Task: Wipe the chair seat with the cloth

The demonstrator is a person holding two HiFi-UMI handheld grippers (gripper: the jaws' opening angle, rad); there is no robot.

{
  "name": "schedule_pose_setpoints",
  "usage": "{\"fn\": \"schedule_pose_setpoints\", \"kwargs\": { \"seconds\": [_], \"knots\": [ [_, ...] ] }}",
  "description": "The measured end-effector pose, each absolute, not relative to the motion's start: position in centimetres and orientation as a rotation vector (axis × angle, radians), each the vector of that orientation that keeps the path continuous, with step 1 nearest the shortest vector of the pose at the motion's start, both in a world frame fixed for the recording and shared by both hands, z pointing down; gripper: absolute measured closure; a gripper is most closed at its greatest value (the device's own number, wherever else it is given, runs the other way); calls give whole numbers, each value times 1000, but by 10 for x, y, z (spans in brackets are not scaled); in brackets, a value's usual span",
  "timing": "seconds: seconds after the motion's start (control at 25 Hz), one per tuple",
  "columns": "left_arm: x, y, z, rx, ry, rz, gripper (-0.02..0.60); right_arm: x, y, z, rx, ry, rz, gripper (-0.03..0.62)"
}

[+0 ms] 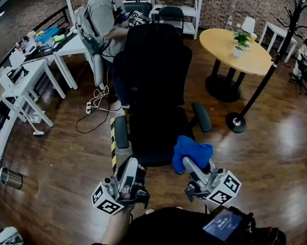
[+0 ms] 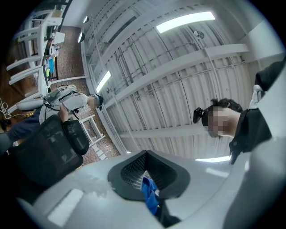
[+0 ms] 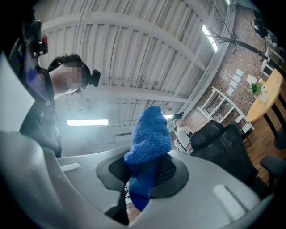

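right tool (image 1: 189, 164) pinches cloth (image 1: 191, 149), left tool (image 1: 131, 172) pressed together. lay cloth flat on chair seat (image 1: 153, 139), 11 o'clock.

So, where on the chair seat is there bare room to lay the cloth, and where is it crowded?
The seat is bare across its middle and back, between the two armrests and below the backrest. The front right corner is crowded: the right gripper holds the blue cloth there. The left gripper is at the front left edge.
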State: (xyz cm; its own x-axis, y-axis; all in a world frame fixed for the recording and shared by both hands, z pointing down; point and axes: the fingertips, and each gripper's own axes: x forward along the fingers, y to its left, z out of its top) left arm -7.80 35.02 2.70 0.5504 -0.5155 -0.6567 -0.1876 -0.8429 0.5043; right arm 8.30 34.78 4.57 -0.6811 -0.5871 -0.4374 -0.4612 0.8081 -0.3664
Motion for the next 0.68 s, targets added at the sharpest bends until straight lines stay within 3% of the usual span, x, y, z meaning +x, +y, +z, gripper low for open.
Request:
{"fn": "schedule_pose_setpoints", "kwargs": {
  "seconds": [0.68],
  "knots": [
    [-78, 348, 26, 2405, -585, -1208, 589, 95, 347, 39, -795, 2430, -290, 511]
  ]
}}
